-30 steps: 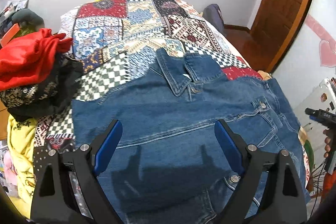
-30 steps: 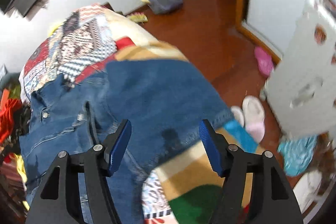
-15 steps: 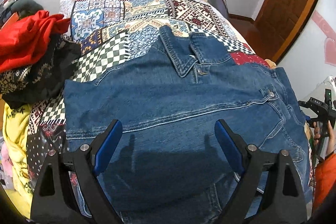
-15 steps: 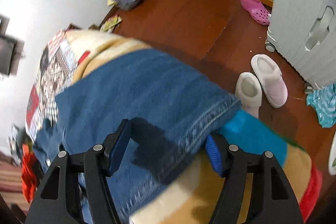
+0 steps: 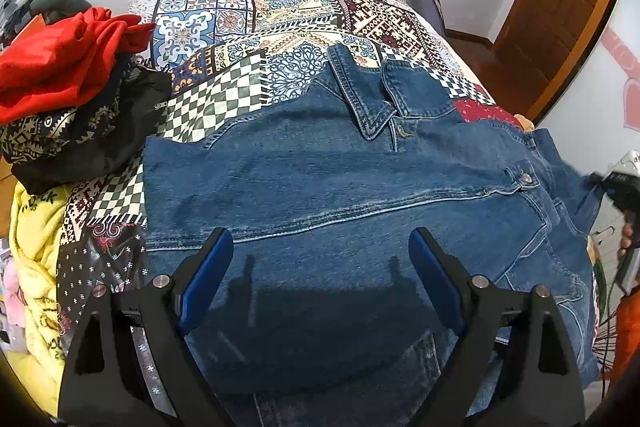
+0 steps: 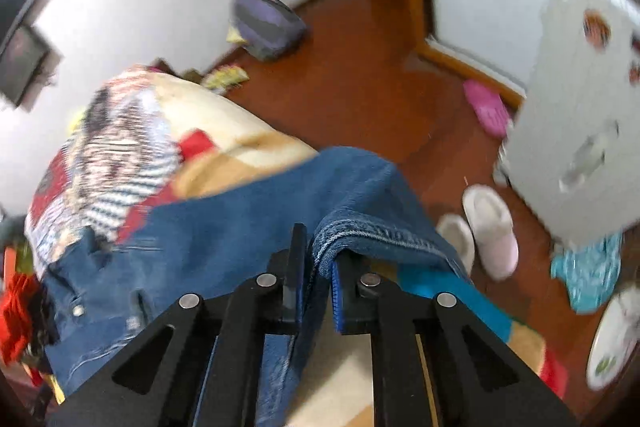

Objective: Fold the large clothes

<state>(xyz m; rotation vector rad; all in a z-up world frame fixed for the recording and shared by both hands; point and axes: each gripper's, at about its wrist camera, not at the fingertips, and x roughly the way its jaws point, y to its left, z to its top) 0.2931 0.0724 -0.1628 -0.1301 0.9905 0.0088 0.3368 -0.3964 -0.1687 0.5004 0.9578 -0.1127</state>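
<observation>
While the denim jacket (image 5: 320, 187) lies spread front-up on the bed's patchwork quilt (image 5: 248, 15), collar toward the far wall, I see its sleeve edge (image 6: 360, 231) pinched in my right gripper (image 6: 316, 283), fingers closed on the denim. My left gripper (image 5: 320, 267) hovers above the jacket's lower half, fingers wide apart. Red garment (image 5: 60, 67) heaped at the left.

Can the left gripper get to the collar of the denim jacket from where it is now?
Probably yes. The left gripper is open above the denim jacket, and the collar lies flat ahead of it with only bare denim between. The red garment sits off to the side, out of the way.
</observation>
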